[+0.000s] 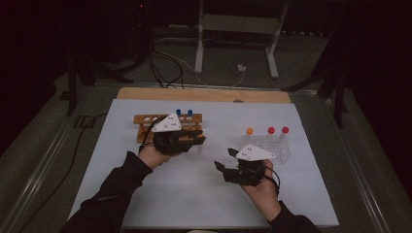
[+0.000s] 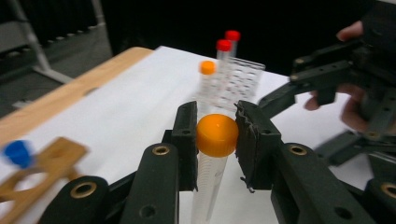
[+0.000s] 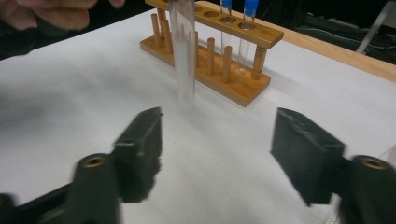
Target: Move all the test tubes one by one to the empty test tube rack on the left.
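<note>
In my left gripper view, the lower end of the orange-capped tube (image 2: 211, 161) I clamp runs off the bottom edge, and the blue cap (image 2: 17, 152) and wooden rack (image 2: 42, 172) at the left are smeared and cropped. In my right gripper view, that tube's clear body (image 3: 183, 51) is blurred and its top is cut off, as are the two blue-capped tubes (image 3: 238, 18). From above, my left gripper (image 1: 187, 140) hides the tube.

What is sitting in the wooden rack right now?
Two blue-capped tubes stand side by side in holes of the wooden rack; the other holes that show look empty. In the high view the left gripper covers part of the rack, so its near side stays unseen.
</note>
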